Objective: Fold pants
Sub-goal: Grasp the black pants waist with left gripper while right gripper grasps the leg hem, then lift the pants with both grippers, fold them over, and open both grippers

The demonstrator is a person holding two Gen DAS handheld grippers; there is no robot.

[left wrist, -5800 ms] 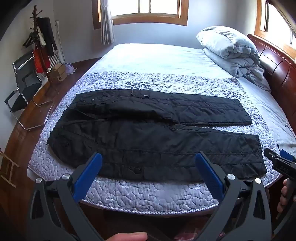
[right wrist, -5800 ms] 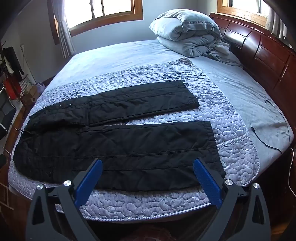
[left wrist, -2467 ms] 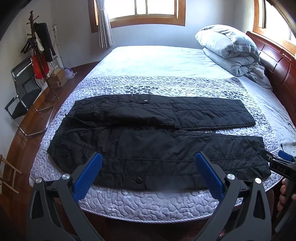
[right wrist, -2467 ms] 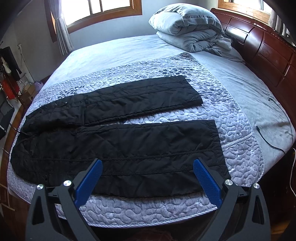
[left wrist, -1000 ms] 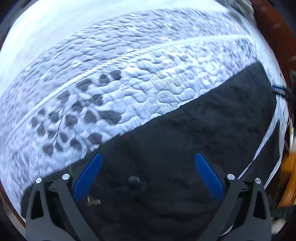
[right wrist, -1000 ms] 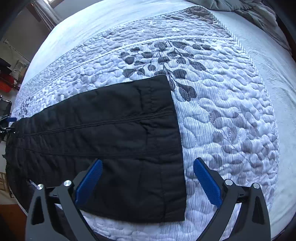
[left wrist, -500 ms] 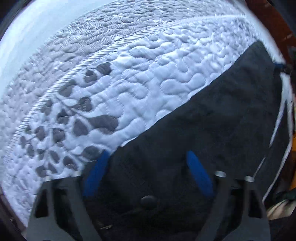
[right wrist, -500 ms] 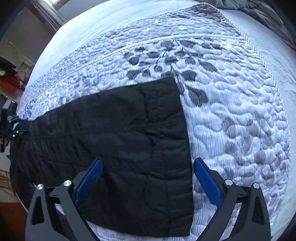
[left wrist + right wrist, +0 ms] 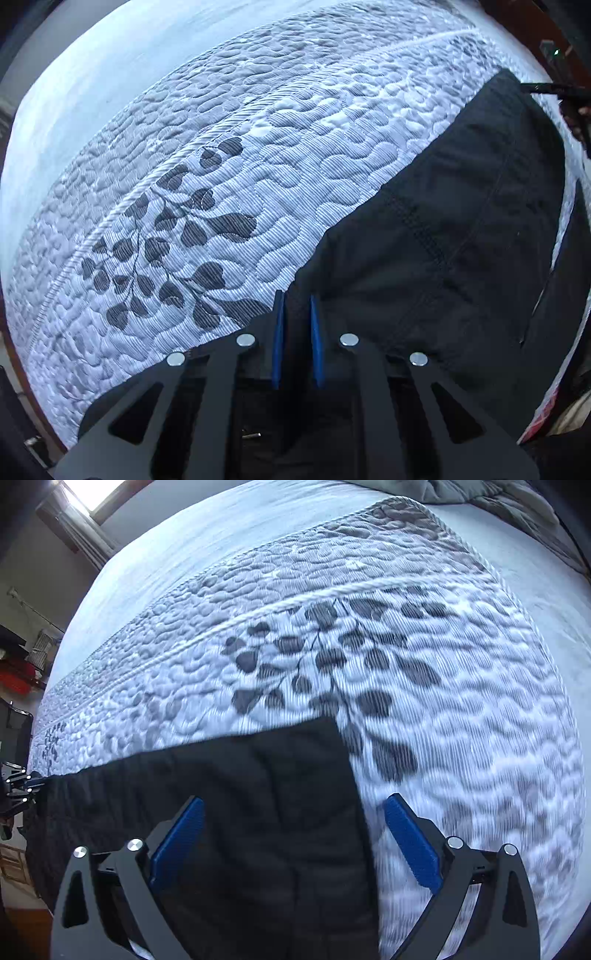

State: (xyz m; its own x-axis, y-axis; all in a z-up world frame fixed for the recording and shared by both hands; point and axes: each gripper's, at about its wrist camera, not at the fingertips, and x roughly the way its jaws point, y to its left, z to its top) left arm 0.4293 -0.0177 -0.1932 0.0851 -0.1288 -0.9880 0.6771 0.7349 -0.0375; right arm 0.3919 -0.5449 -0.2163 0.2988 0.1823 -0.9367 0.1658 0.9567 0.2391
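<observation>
Left gripper [image 9: 294,295] has just closed on the far waist corner of the black quilted pants [image 9: 443,236]; right gripper [image 9: 293,812], jaws wide, hovers over the leg hem.

The right should pinch the hem's far corner as the left has, I'd say, then both carry that far leg over the near one, edges level. The pants lie flat on a grey-white pebble-quilted bedspread [image 9: 443,709] with dark leaf patterning; a curtained window [image 9: 85,513] shows beyond.

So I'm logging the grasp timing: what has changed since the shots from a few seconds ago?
Both grippers came down close over the black pants. The left gripper has just closed onto their edge; the right gripper stays open above the leg end. The pants still lie flat on the quilted cover.
</observation>
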